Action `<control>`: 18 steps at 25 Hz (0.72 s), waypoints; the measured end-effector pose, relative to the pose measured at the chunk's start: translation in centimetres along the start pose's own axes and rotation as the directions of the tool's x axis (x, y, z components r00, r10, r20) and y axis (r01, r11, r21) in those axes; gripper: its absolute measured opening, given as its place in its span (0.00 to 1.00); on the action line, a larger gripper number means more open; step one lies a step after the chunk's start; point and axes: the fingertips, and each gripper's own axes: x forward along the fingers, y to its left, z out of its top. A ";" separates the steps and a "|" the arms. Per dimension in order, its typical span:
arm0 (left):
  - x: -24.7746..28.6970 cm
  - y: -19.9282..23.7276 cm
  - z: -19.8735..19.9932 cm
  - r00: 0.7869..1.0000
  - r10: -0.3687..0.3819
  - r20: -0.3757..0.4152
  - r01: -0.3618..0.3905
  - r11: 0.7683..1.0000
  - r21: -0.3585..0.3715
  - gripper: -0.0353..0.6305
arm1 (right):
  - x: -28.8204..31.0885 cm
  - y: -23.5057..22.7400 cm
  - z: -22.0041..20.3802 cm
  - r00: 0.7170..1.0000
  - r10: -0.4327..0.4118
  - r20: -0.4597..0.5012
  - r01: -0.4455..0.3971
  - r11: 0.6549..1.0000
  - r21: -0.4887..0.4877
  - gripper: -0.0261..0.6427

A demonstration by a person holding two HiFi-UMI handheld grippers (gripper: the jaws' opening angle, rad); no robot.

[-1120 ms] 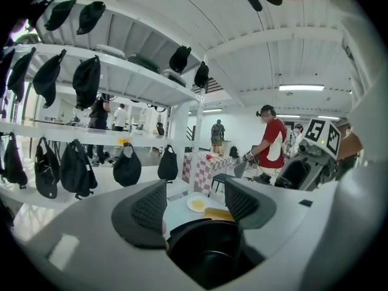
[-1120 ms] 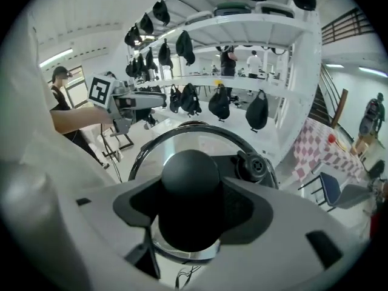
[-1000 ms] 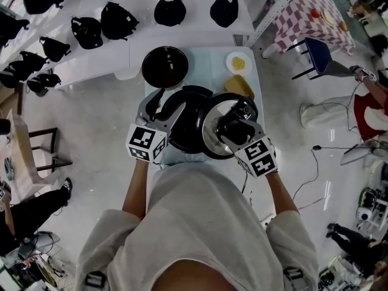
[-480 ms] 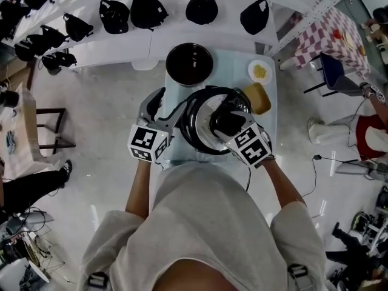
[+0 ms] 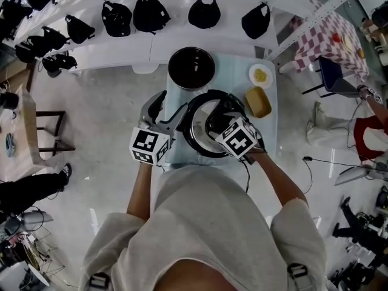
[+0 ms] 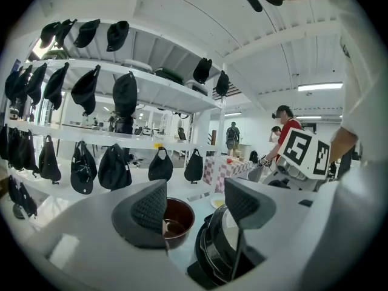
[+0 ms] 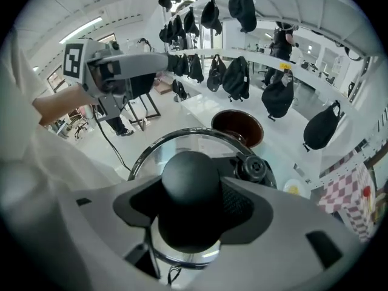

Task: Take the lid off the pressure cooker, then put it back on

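Head view, steeply down over a person [image 5: 206,223] standing at a small pale-blue table [image 5: 270,126]. Shows a round black pressure cooker [image 5: 193,143] at the table's middle, topped by a glass lid with a chrome rim [image 5: 203,121]. Shows the right gripper [image 5: 218,126] clamped over the lid's centre. Places the left gripper [image 5: 168,107] just beside the cooker's left edge, jaws spread and gripping nothing. Also takes in a dark round bowl [image 5: 191,68] behind the cooker, a small white plate of yellow food [image 5: 260,76], a yellow block [image 5: 257,102] near the cooker's right side, and black caps [image 5: 147,12] on white shelves [image 5: 121,47] beyond.

Left gripper view. Looks along two dark ribbed jaws held wide apart, only air between. Frames the dark bowl past the gap and the cooker's stacked rims low and to the right.

Right gripper view. Looks straight at both jaws closed tight around a round black knob [image 7: 191,183] at the centre of the glass lid. Catches a small black steam valve [image 7: 251,168] just beside the knob, and the bowl further off.

On progress: seems to rest level on the pot or just above, hard to tell which. Suggests either lifting not yet begun or refitting nearly finished. Leaves, at the least, releasing the knob.
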 end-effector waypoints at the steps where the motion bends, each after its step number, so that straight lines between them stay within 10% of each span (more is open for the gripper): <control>1: 0.1 0.0 0.0 1.000 -0.004 0.000 0.004 1.000 0.000 0.49 | 0.2 -0.1 0.2 1.000 0.000 -0.012 0.000 1.000 -0.008 0.44; 18: 0.9 0.5 -0.4 1.000 -0.004 -0.003 0.004 1.000 -0.015 0.49 | 3.0 -0.3 1.3 0.990 0.055 -0.127 -0.063 0.996 -0.059 0.45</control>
